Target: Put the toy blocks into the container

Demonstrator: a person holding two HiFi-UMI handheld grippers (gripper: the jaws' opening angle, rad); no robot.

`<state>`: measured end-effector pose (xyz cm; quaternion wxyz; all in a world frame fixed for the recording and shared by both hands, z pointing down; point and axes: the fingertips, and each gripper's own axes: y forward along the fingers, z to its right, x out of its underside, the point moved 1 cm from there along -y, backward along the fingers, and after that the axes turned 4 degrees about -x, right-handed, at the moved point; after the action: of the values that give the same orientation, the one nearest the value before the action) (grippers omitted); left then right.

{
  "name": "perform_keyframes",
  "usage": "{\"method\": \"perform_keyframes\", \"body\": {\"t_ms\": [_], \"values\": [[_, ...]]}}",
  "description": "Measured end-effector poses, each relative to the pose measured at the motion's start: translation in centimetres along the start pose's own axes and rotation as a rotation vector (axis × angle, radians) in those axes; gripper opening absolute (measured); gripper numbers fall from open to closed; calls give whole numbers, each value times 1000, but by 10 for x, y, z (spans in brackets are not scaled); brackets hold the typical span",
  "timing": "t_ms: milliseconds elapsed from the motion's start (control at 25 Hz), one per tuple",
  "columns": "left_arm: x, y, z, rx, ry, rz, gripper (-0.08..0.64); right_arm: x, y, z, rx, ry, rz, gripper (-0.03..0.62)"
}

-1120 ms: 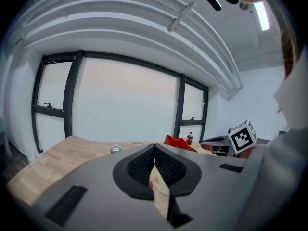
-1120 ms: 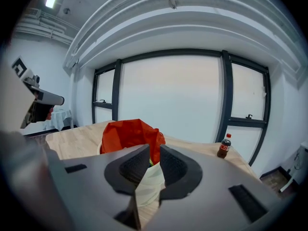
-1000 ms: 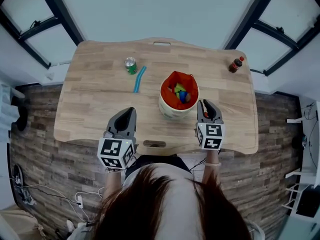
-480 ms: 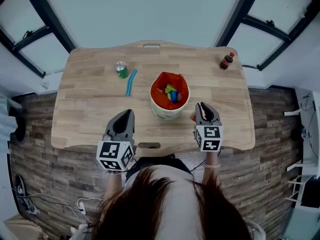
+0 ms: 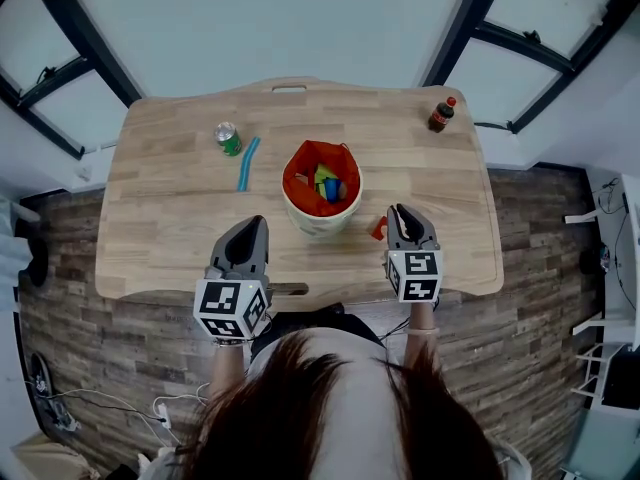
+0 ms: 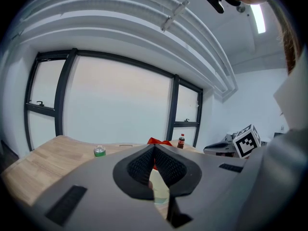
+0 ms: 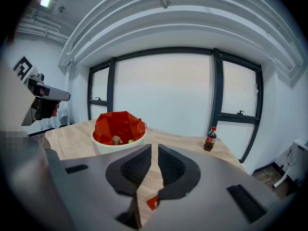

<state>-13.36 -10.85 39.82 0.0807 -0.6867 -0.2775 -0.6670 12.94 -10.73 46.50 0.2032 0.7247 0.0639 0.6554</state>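
Observation:
The white container [image 5: 320, 196] with a red liner stands mid-table, with several coloured blocks [image 5: 328, 185] inside. A small red block [image 5: 379, 230] lies on the table just left of my right gripper [image 5: 401, 212]. That gripper's jaws have just been closing; a narrow gap remains and nothing is between them. In the right gripper view [image 7: 154, 150] the red block [image 7: 152, 202] shows low between the jaws, and the container [image 7: 119, 134] sits ahead to the left. My left gripper [image 5: 251, 224] hovers near the table's front edge, left of the container, tips touching [image 6: 154, 147].
A green can [image 5: 228, 138] and a blue stick [image 5: 246, 163] lie at the table's back left. A cola bottle [image 5: 438, 114] stands at the back right. The wooden table [image 5: 160, 218] has a handle slot at its front edge.
Both grippers have shifted right relative to the table and container. The red block, hidden a second ago, now lies in view beside the right gripper.

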Motion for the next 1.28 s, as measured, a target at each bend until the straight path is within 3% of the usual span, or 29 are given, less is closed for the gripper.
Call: {"method": "perform_keyframes", "body": {"t_ms": [1000,1280], "values": [[4,10,50,-42,10,17,9,22,-25,35,-90,85,17,61],[6,7,60,-70,18,12,9,41,-25,36,-134,92,-23,61]]}}
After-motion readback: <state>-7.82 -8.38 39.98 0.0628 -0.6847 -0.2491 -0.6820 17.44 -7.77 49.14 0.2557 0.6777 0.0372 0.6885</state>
